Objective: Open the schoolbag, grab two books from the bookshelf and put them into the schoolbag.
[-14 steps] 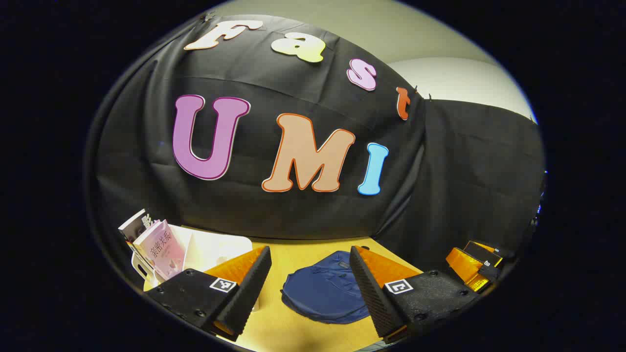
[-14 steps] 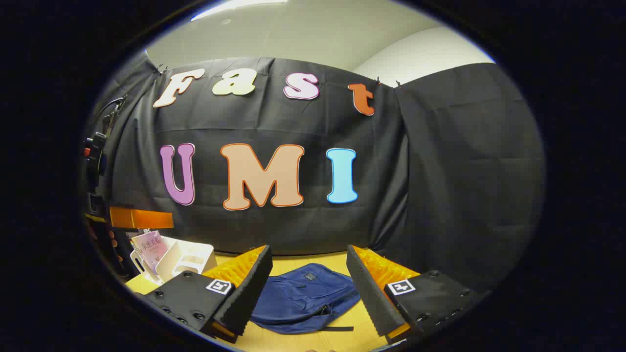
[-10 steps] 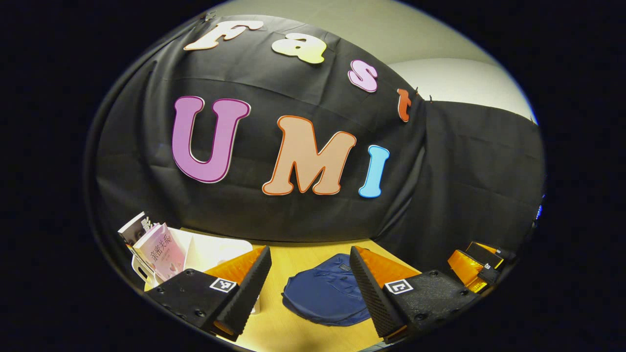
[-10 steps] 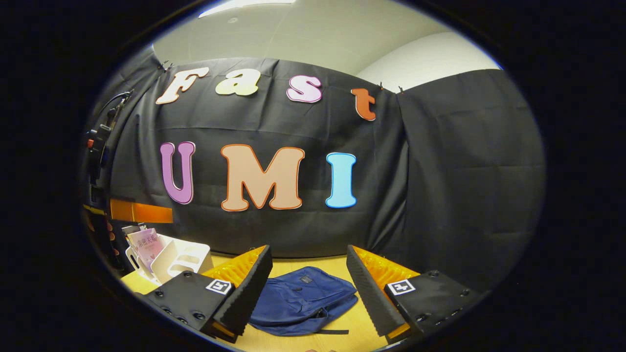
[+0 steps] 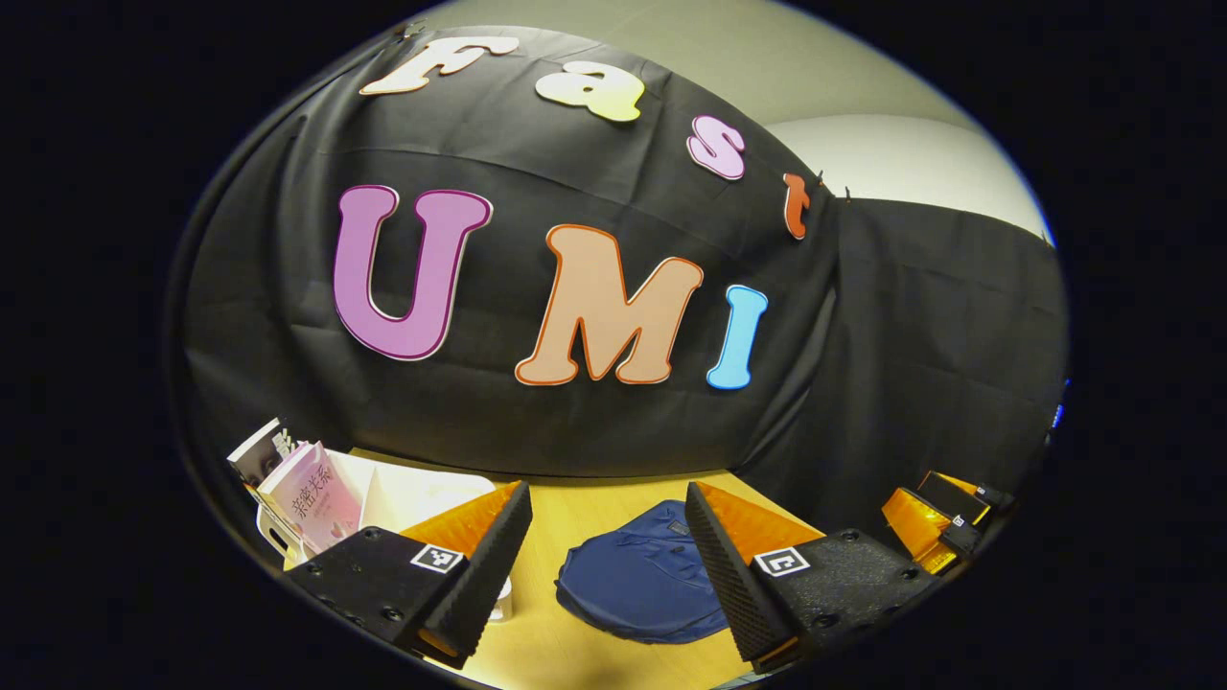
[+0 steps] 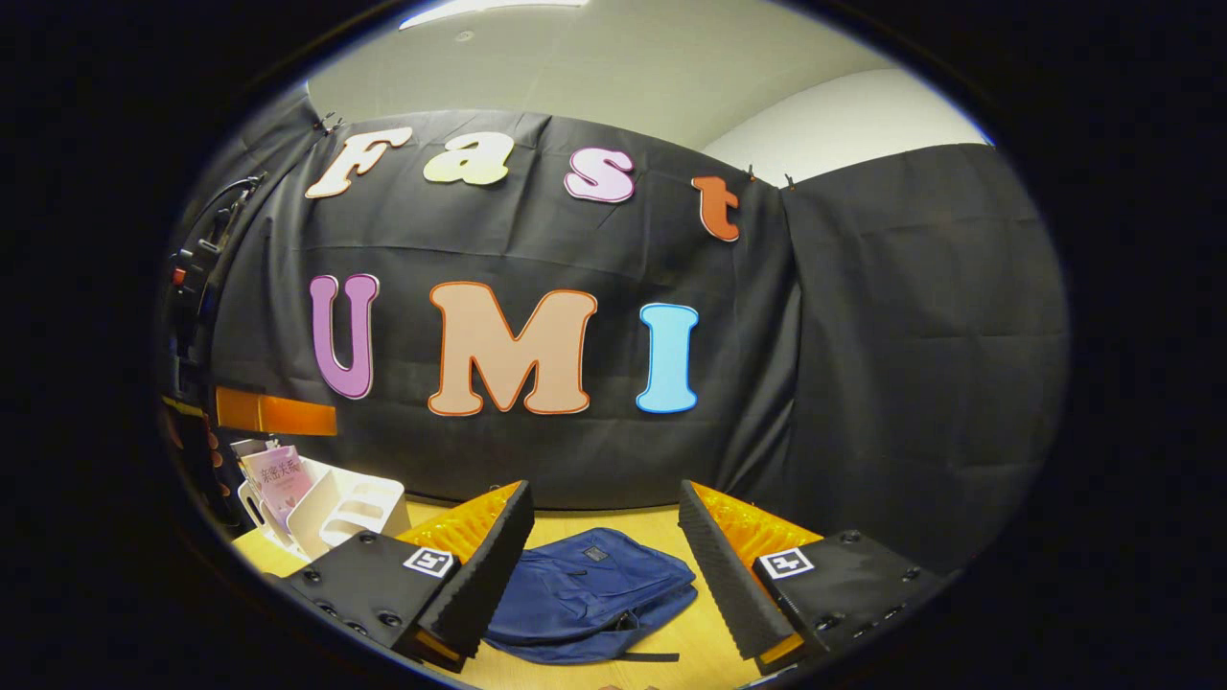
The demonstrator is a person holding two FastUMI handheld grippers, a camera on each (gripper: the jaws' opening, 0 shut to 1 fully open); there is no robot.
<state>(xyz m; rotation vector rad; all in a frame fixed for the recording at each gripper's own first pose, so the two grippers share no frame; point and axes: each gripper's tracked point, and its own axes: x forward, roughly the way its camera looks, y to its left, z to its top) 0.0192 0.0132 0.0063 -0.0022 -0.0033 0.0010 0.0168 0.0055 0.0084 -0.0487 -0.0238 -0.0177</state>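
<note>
Schoolbag [image 6: 590, 594] first: the blue bag lay flat and still zipped on the table [image 6: 709, 628], straight ahead of the right claw [image 6: 606, 565] and below it, framed in the gap between that claw's two fingers. Both fingers stood well apart with nothing between them, so the right claw was open and empty, hovering clear of the cloth. The bag's long axis ran roughly across the claw's line of sight, with the zip and a dark strap along the edge nearest that claw. From the left claw [image 5: 607, 565], likewise spread wide and holding nothing, the same schoolbag [image 5: 637, 589] sat a little to the right of centre and seemed somewhat farther off, though the fisheye bend made that hard to judge. I took the right claw to be the nearer one and the better placed to reach down for the zip. The white bookshelf [image 5: 403, 494] stood at the far left of the table, well apart from the bag, with the books [image 5: 312, 489] leaning upright in it, and it lay closer to the left claw's side. No book had yet reached the bag, so opening it looked like the step in hand.
</note>
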